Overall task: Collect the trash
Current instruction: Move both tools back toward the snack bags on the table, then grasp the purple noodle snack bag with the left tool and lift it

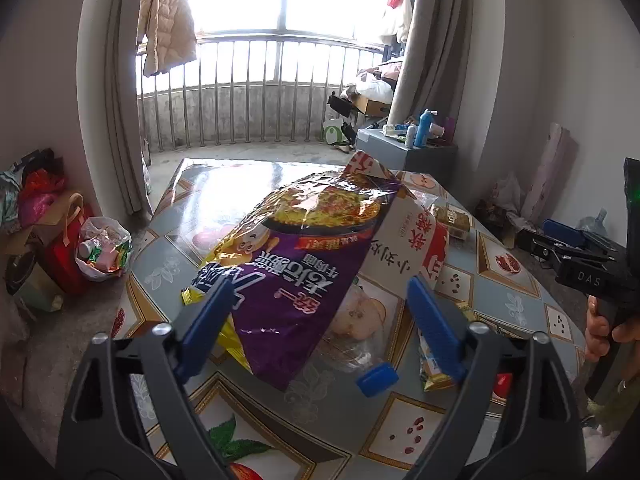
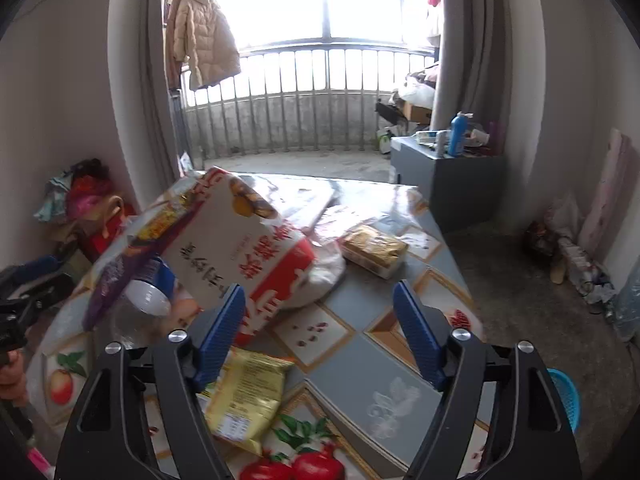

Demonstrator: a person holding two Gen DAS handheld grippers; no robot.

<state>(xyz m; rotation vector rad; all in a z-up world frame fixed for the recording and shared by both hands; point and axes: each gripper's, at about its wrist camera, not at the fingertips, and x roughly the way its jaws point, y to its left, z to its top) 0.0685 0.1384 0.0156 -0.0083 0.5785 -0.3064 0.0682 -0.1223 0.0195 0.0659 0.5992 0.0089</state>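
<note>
Our left tongs gape wide around the purple noodle bag at frame centre on the tabletop. Right tongs spread, empty; yellow wrapper lower left, red-white bag beyond.

Two hand-held grippers, the left and the right, each with two blue fingers spread apart, above one patterned surface. On it: one purple noodle bag, one red-and-white snack bag, one clear bottle with one blue cap, one gold packet and one yellow wrapper; a further small wrapper may be a separate one. One beige coat hangs by the balcony. One blue spray bottle stands on one grey cabinet.
</note>
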